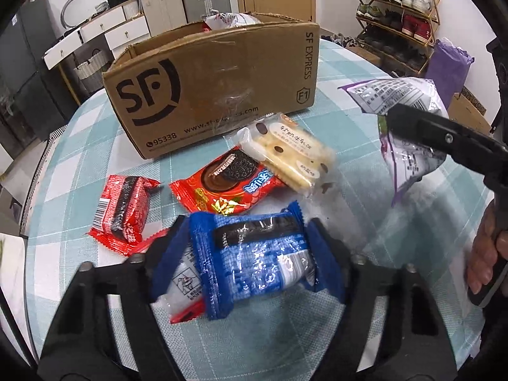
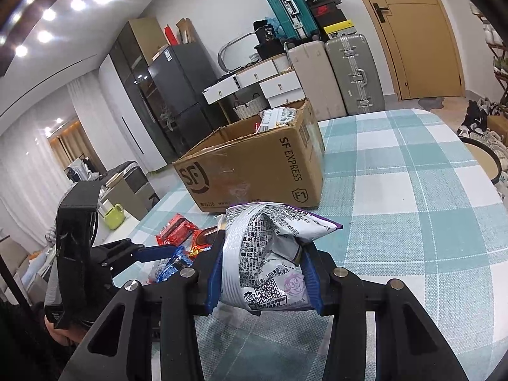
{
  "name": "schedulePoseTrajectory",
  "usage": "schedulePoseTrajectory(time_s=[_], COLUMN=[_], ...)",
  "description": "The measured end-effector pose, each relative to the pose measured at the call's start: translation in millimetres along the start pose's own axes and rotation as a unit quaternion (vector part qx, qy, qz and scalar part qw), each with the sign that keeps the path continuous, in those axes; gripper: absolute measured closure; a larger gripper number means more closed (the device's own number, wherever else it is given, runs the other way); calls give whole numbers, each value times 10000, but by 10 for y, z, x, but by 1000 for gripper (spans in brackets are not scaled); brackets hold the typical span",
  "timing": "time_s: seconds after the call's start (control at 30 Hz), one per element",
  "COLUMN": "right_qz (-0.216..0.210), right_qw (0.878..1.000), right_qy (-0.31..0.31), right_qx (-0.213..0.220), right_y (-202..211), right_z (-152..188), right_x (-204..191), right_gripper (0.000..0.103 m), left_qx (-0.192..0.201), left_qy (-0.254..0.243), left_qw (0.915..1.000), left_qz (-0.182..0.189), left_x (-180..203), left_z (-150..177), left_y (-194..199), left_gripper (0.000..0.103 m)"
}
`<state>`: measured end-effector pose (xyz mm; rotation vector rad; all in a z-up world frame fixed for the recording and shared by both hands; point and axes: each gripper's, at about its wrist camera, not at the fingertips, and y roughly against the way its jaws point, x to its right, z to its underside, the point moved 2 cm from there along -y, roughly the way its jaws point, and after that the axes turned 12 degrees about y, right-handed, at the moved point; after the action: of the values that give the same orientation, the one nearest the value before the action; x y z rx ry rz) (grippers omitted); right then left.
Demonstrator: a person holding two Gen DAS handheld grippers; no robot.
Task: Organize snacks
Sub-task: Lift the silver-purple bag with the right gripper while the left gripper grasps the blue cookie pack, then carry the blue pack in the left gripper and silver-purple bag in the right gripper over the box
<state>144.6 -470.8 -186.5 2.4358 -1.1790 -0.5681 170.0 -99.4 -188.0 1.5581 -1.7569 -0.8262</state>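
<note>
Your left tool (image 1: pixel 250 250) has its blue pads on either side of the blue snack pack (image 1: pixel 254 257), pressing its edges down at the desk (image 1: pixel 365 146), checked in teal and white. Your right tool (image 2: pixel 263 276) is clenched on the silver-and-purple snack bag (image 2: pixel 270 254), and you're holding it up off the desk, to the right of the pile. In front of the blue pack lie a red biscuit pack (image 1: pixel 228 184), a small red wrapper (image 1: pixel 123 212) to its left, and a clear pack of pale wafers (image 1: pixel 285 152) overlapping the red pack's far edge. Behind them stands the open SF Express cardboard box (image 1: pixel 216 89), with at least one packet showing above its rim.
</note>
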Motion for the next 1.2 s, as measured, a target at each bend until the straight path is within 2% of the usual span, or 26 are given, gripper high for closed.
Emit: schedulePoseTrajectory(time_s=[0.03,0.07,0.1,0.27,0.67,0.77,0.97,1.2], right_qz=[-2,-4,-10,-49,-39,-14,13,-193], right_qw=[10000,10000,10000,9999,9996,9994,9972,9966], right_qy=[6,4,0,-28,-1,-10,146,244], right_qx=[18,40,59,138,276,336,738,760], right_y=[7,13,21,52,104,125,299,390], right_z=[-2,-4,-3,2,7,2,-5,-60], right_x=[-2,1,2,18,-2,2,-87,-249], right_gripper=[59,59,59,59,59,59,59,59], left_qx=[-3,27,66,58,95,161,386,595], left_qy=[11,8,-7,79,119,191,259,483], left_qw=[10000,10000,10000,9999,9999,9997,9988,9966], left_qz=[17,0,-16,102,24,53,122,289], left_x=[-5,-11,-19,-54,-28,-59,-119,-249], left_z=[3,6,11,29,135,147,143,113], left_y=[7,16,22,50,307,410,669,942], left_gripper=[38,49,54,62,63,63,63,63])
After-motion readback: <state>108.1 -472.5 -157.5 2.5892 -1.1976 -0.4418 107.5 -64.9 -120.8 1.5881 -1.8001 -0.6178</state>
